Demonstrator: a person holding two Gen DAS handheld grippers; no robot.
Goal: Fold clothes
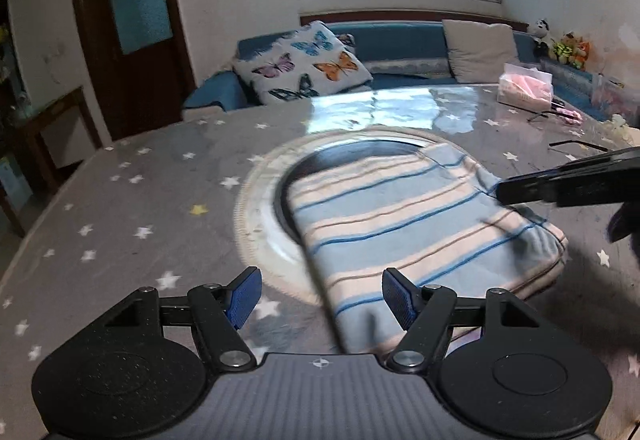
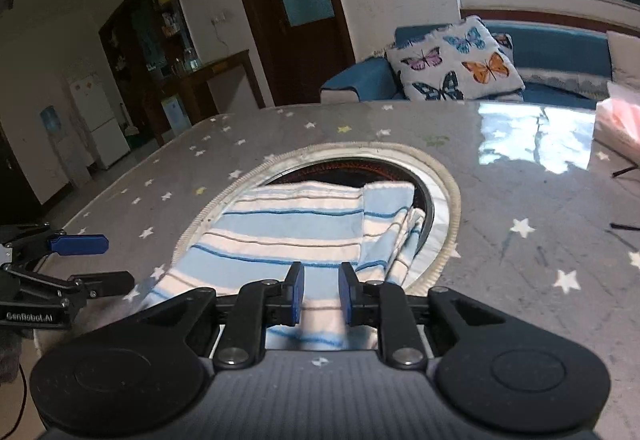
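A folded cloth with blue and cream stripes (image 1: 400, 216) (image 2: 288, 232) lies on the table, partly over a round rimmed recess (image 1: 256, 208) (image 2: 452, 208). My left gripper (image 1: 320, 284) stands open, a little above the cloth's near left corner, with nothing pinched; in the right wrist view the left gripper (image 2: 96, 264) shows at the far left, beside the cloth's edge. My right gripper (image 2: 320, 296) hovers over the cloth's near edge with its jaws a narrow gap apart, the cloth flat beneath them. In the left wrist view the right gripper (image 1: 500, 194) tips against the cloth's right side.
The table (image 1: 140, 200) (image 2: 520, 180) has a grey star-patterned cover under a glossy sheet. A pink tissue pack (image 1: 526, 88) and thin black items (image 1: 576, 144) lie at its far right. A blue sofa with a butterfly cushion (image 1: 304, 64) stands behind.
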